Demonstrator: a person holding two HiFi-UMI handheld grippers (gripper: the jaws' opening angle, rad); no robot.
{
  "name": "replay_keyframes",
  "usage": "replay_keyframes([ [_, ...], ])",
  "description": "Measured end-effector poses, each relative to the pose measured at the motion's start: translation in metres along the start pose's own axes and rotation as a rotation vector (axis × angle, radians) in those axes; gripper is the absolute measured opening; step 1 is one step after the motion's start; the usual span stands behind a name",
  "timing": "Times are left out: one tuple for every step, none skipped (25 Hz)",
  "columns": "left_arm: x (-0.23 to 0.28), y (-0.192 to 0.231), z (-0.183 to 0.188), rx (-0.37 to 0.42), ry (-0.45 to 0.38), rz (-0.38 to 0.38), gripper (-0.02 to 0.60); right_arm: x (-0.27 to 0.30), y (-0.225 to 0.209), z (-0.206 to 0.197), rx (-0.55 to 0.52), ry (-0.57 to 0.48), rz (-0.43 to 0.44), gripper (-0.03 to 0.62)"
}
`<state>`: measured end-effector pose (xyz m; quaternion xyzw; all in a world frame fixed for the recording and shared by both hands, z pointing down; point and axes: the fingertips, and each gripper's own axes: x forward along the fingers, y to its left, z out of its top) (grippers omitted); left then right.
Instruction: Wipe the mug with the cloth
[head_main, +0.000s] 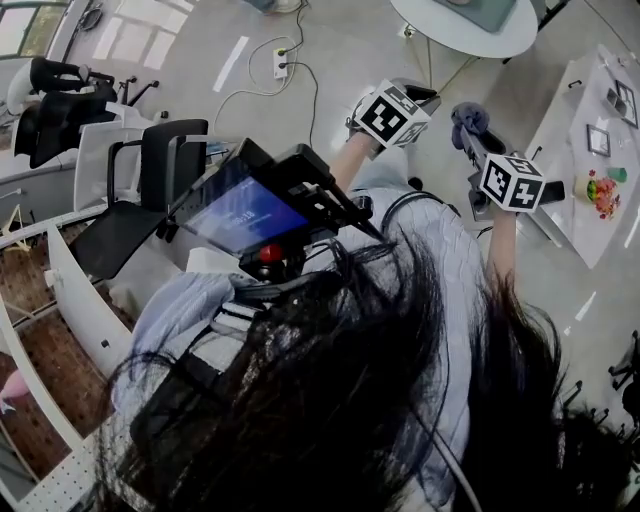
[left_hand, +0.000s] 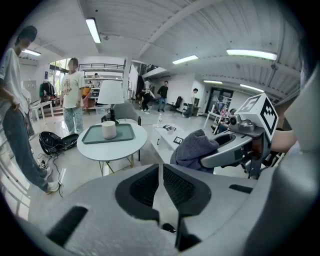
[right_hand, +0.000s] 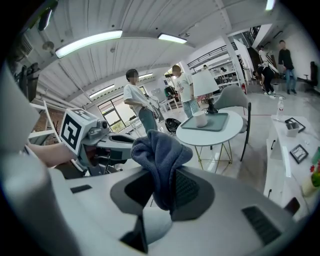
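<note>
The soft, nubby blue-grey cloth (right_hand: 161, 150) is bunched up and pinched tight in the smooth grey right tongs (right_hand: 164, 176). The left tongs (left_hand: 161, 170) are closed on nothing. The plain white cylindrical mug (left_hand: 109, 129) stands upright on a flat grey-green tray (left_hand: 125, 134) on a round white surface (left_hand: 115, 149), well apart from both tongs.

The person wears a pale blue, finely striped shirt (head_main: 440, 255), and long, loose dark hair (head_main: 330, 420) spreads over it. The left gripper (left_hand: 161, 172) and right gripper (right_hand: 162, 175) have smooth light grey shells and black ribbed pads (left_hand: 145, 187). Each carries a white cube (head_main: 392, 115) printed with black square markers.
</note>
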<state>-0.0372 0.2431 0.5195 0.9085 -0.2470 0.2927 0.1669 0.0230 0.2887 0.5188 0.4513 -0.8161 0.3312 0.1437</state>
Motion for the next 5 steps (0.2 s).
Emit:
replay_keyframes([
  [-0.0001, -0.0001, 0.0002, 0.000, 0.001, 0.001, 0.041, -0.0005, -0.0001, 0.0001, 0.000, 0.000, 0.000, 0.094],
  [-0.0004, -0.0002, 0.0002, 0.000, 0.003, 0.002, 0.041, -0.0010, 0.0000, 0.0002, 0.000, 0.000, 0.000, 0.094],
  [-0.0009, -0.0004, -0.0001, -0.001, 0.005, 0.003, 0.041, -0.0015, 0.0001, 0.0002, 0.000, 0.001, 0.000, 0.094],
  [-0.0016, -0.0008, -0.0005, -0.002, 0.007, 0.004, 0.041, -0.0021, 0.0002, 0.0002, 0.000, 0.002, 0.000, 0.094],
  [-0.0023, -0.0011, -0.0011, -0.003, 0.009, 0.005, 0.041, -0.0026, 0.0003, 0.0001, -0.001, 0.002, -0.001, 0.094],
])
